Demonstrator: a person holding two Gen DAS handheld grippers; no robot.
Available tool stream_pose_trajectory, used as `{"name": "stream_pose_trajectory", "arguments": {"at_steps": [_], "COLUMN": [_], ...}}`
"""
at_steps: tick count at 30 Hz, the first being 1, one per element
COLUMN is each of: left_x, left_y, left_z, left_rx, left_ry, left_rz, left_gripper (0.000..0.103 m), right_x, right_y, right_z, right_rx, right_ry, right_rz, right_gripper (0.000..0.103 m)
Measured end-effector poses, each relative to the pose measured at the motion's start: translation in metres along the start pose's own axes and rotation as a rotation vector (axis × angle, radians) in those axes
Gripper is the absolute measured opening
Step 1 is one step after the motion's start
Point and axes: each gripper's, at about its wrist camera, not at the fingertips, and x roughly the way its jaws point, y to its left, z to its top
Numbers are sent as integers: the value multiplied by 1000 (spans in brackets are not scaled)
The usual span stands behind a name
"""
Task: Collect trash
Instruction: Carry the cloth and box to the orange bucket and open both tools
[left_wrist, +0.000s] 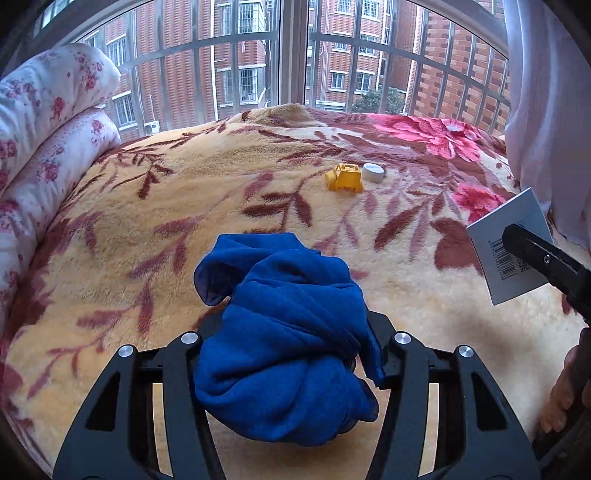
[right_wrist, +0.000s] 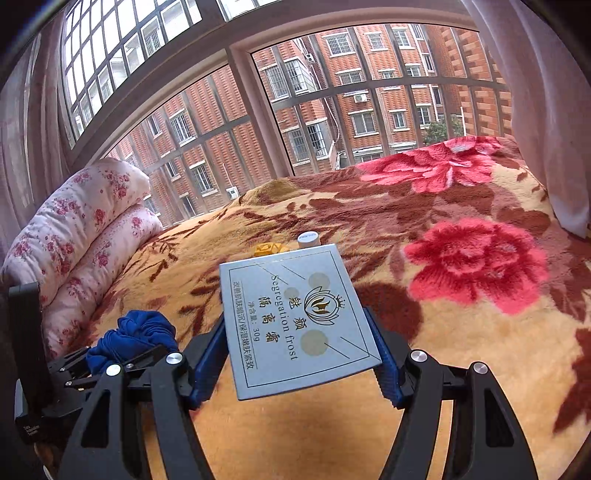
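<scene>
Now you have both tools loaded, so the picking step looks done for these two items and the carry-off is what is in hand. Your left tool (left_wrist: 291, 354) is clamped on the blue cloth (left_wrist: 284, 332), which bulges out ahead of and below its fingers in a loose wad. Your right tool (right_wrist: 299, 354) is pinched on the box (right_wrist: 295, 317), a flat grey carton held by its two side edges between the blue pads (right_wrist: 208, 363), its printed face turned up toward the camera.

Both loads hang over the bed (left_wrist: 184, 221), clear of the blanket as far as you can judge. No bin or bag shows in either view, so the next move calls for turning away from the window to find one, keeping both grips firm. The box is stiff and should ride well; the cloth is slack and a fold could slip, so do not ease that hand.

Ahead of both tools, well apart from them, a yellow toy (left_wrist: 345, 178) and a white cap (left_wrist: 373, 172) lie just beside each other on the blanket. Whether either counts as trash you must decide once your tools are free.
</scene>
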Motion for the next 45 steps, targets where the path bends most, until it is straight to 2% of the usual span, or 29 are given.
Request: {"name": "stream_pose_trajectory", "arguments": {"at_steps": [4,9,16,24,29,35,39,45], "left_x": [-17,-38,-88,-119,-128,-105,-76,-52], "left_y": [1,4,-3,-5,2,-2,-6,-11], "left_z": [-23,-54,-101,-148,-185,-240,-254,-261], "left_rx": [13,6,64,109,152,245,256,282], "left_ry": [-7,-5,-53,-21,72,266,385,462], "left_rz": [6,-32,-69,-113,-164,-178,-193,-197], "left_gripper": [55,55,55,55,55,55,55,55], "right_x": [-23,-51,-102,-143,-149,-136,-113,-91], "right_y": [19,37,50,59,59,64,59,58], "right_z": [-25,-56,-104,-158,-194,-244,-260,-271], "right_rx": [-66,-98,-80,-77,-94,-163,-149,-164], "right_ry": [20,37,30,73,209,390,486,565], "right_rz": [-3,4,58,84,88,86,74,60], "right_gripper": [68,68,68,68,68,68,68,68]}}
